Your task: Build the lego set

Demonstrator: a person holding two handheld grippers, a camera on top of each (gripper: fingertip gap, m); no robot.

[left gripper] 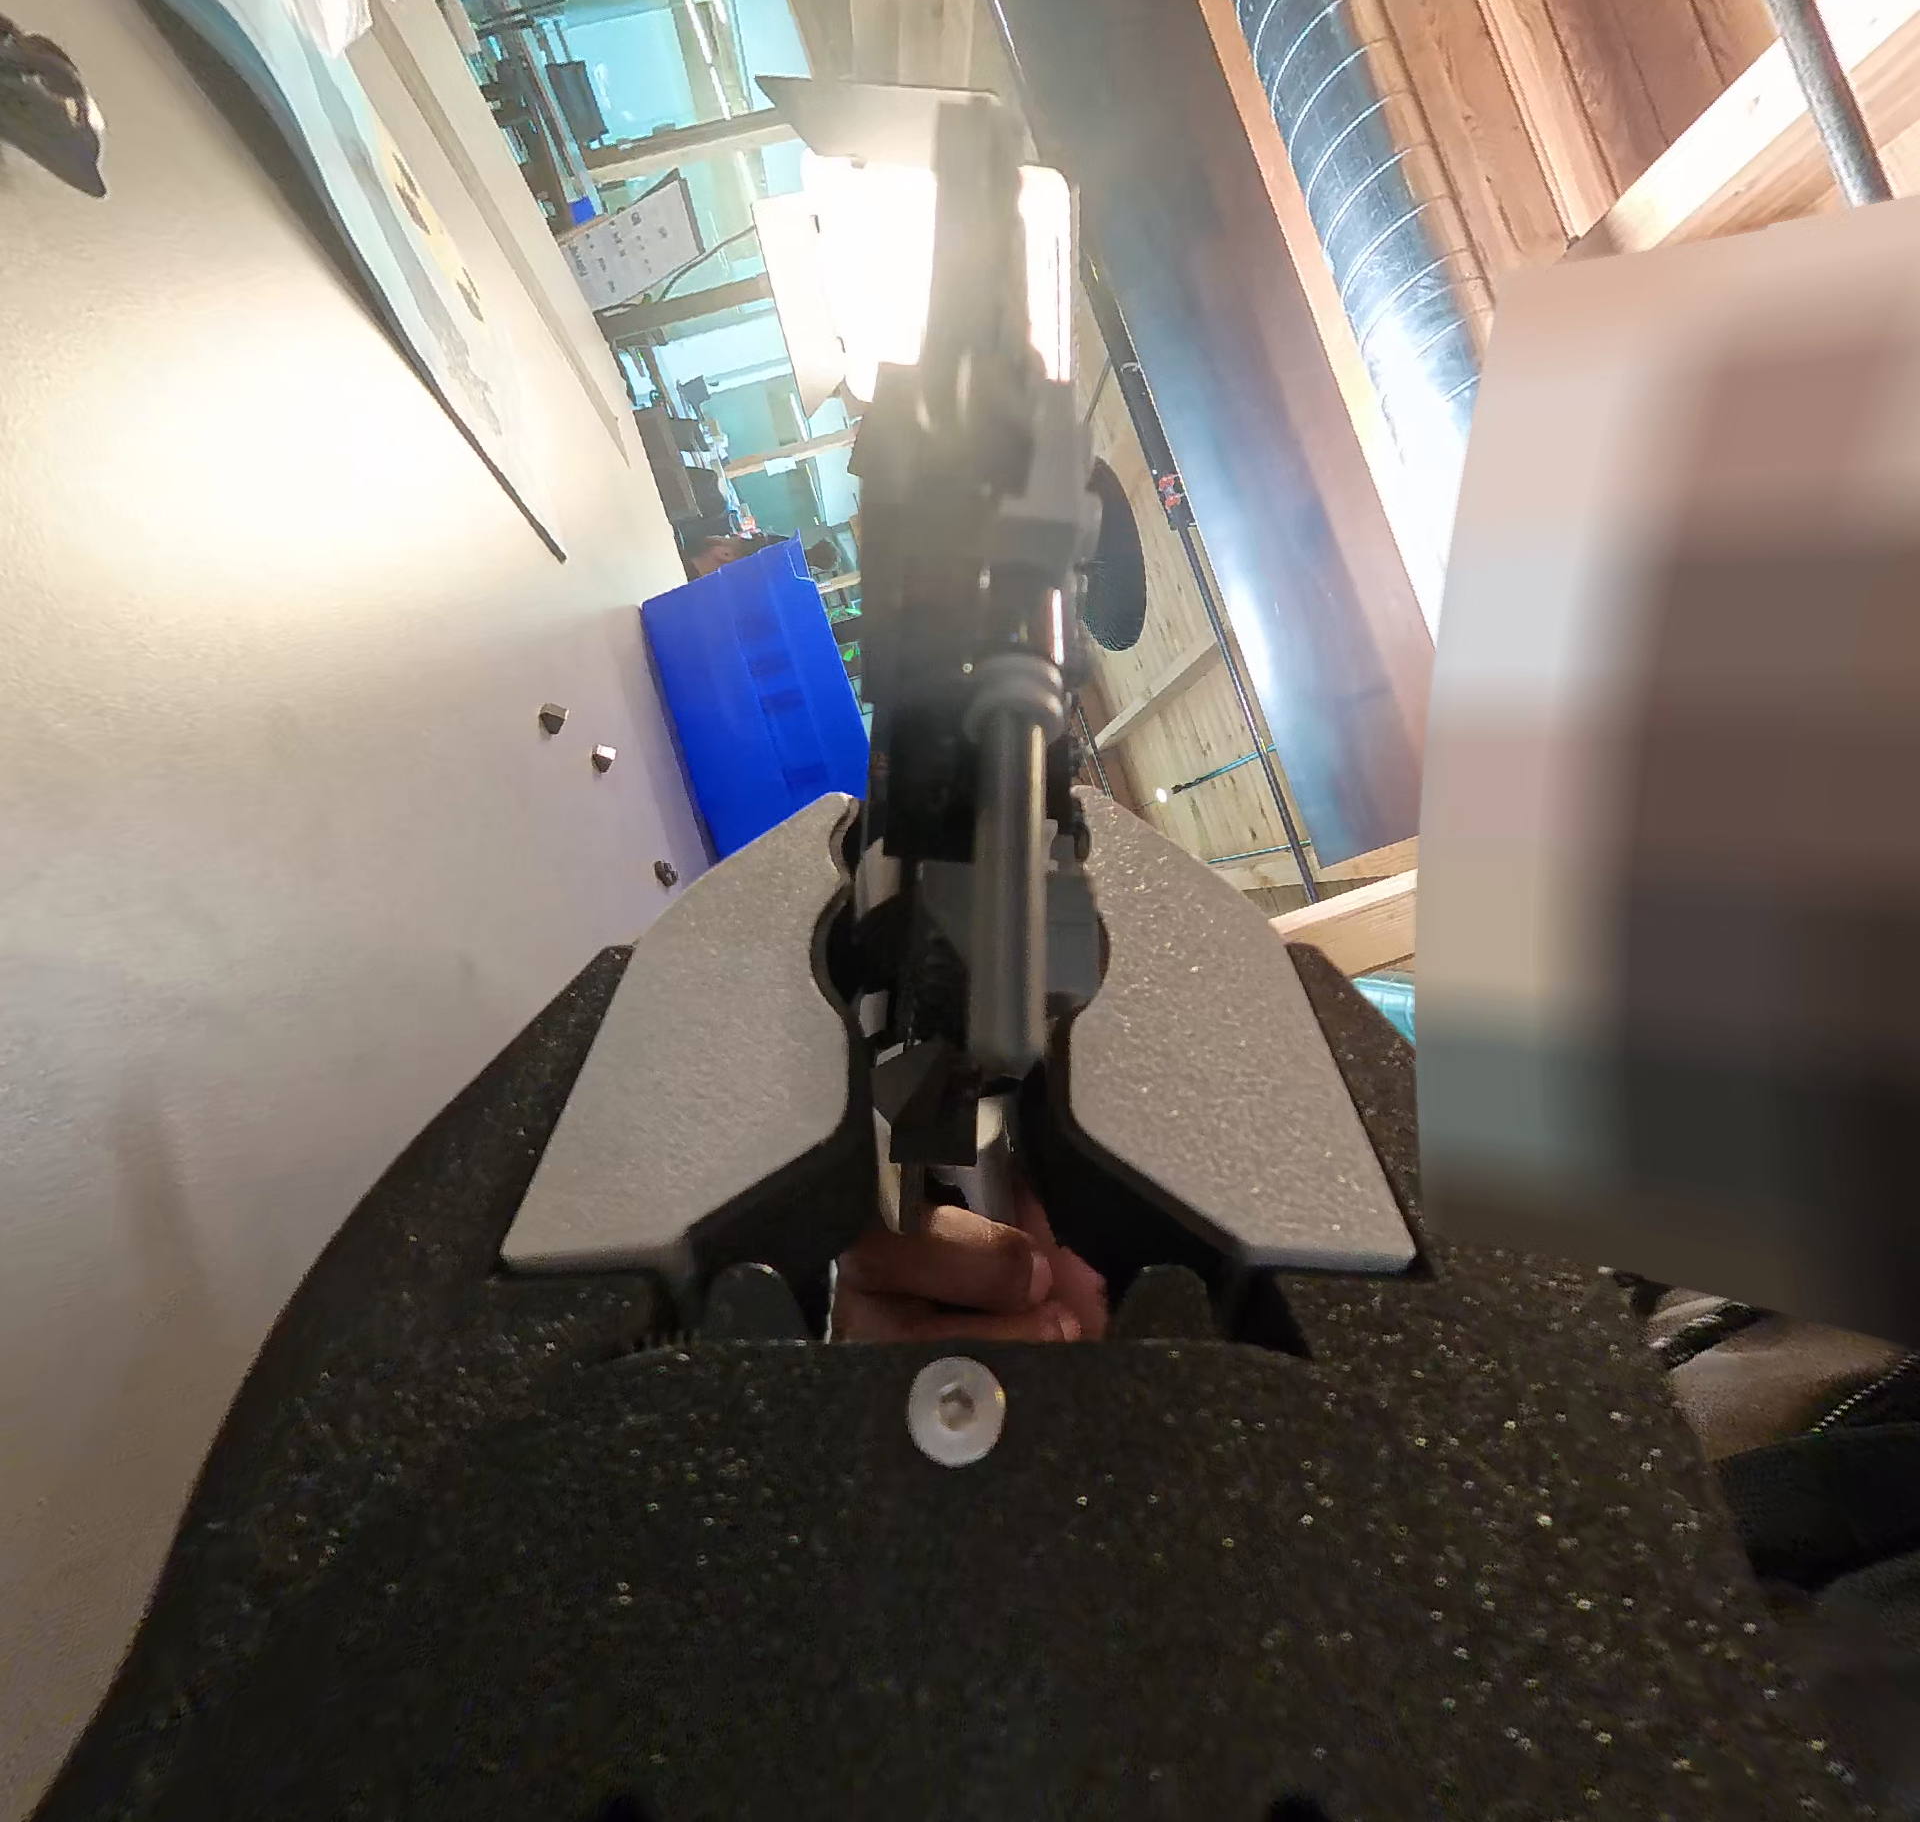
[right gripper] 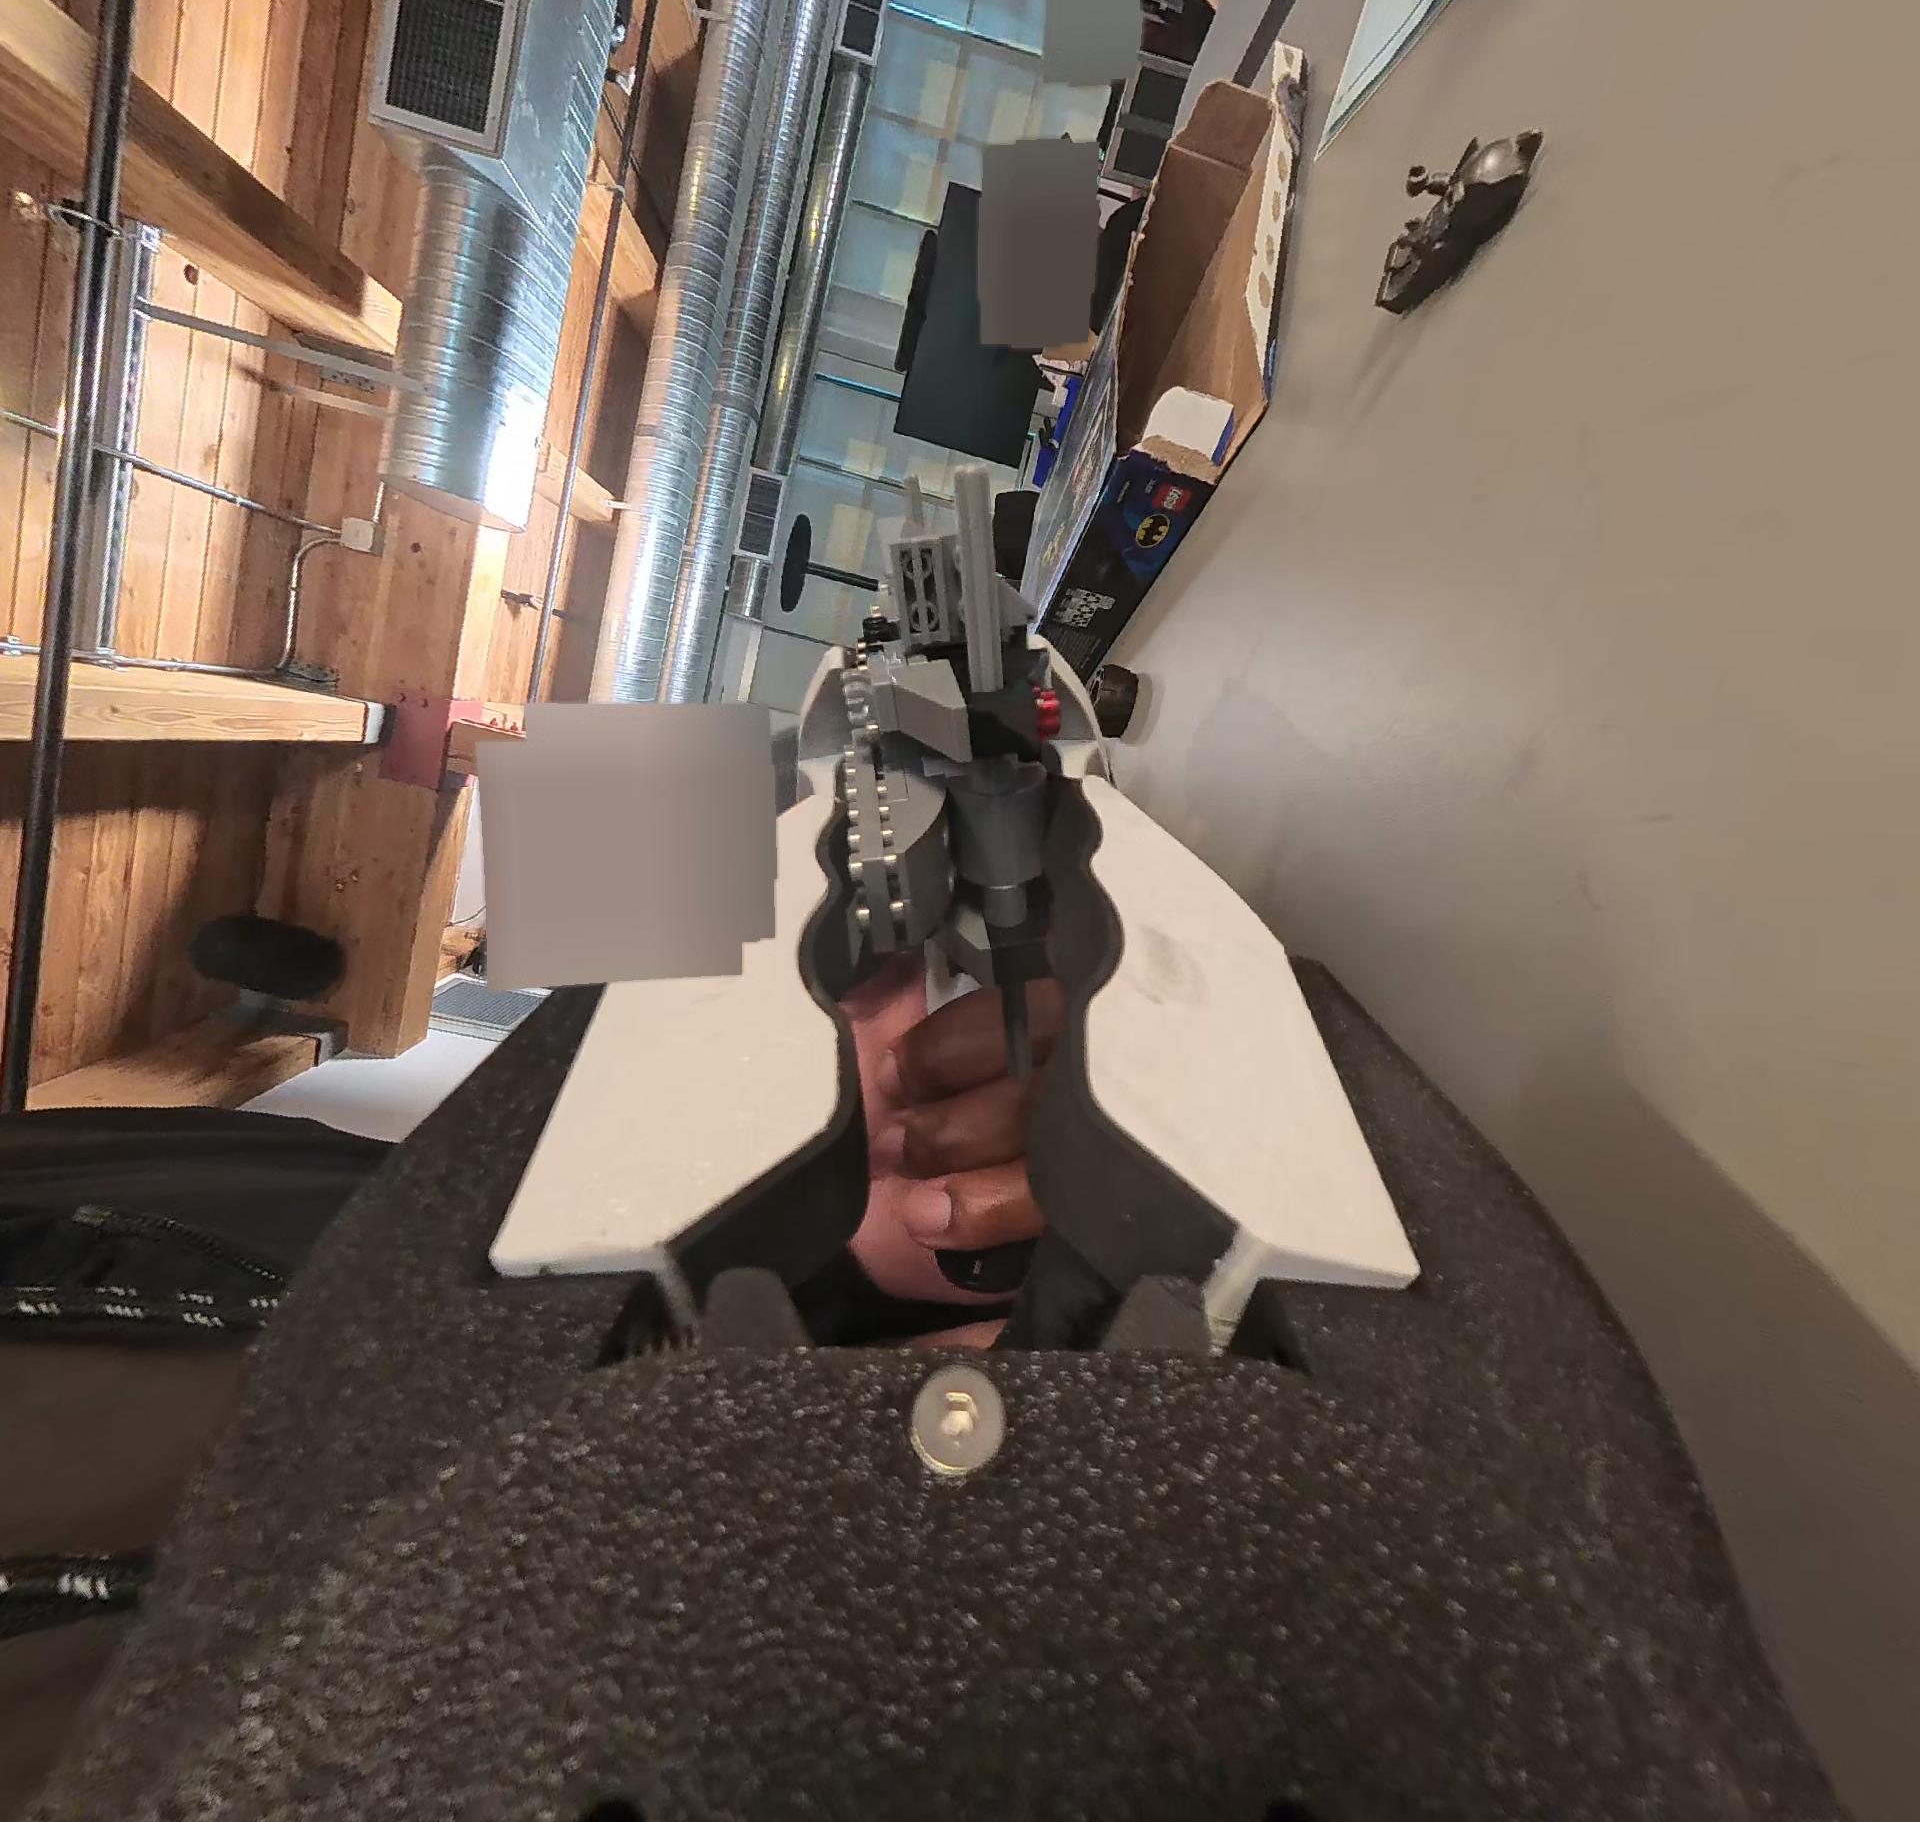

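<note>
both grippers, left point(left gripper: 961, 837) and right point(right gripper: 951, 785), have their jaws clamped on one grey and black brick-built model point(right gripper: 935, 733) raised off the worktop point(right gripper: 1558, 733), likely light, rigid, fragile at joints, safest gripped by its solid body.

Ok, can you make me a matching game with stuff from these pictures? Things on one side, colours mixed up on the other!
Things:
1. storage bin
2. brick model in the right gripper
3. big round ducts
4. ceiling planks

Colours:
A. shiny silver
B. brown wood
C. blue
D. grey and black

Pairs: 1-C, 2-D, 3-A, 4-B
</note>
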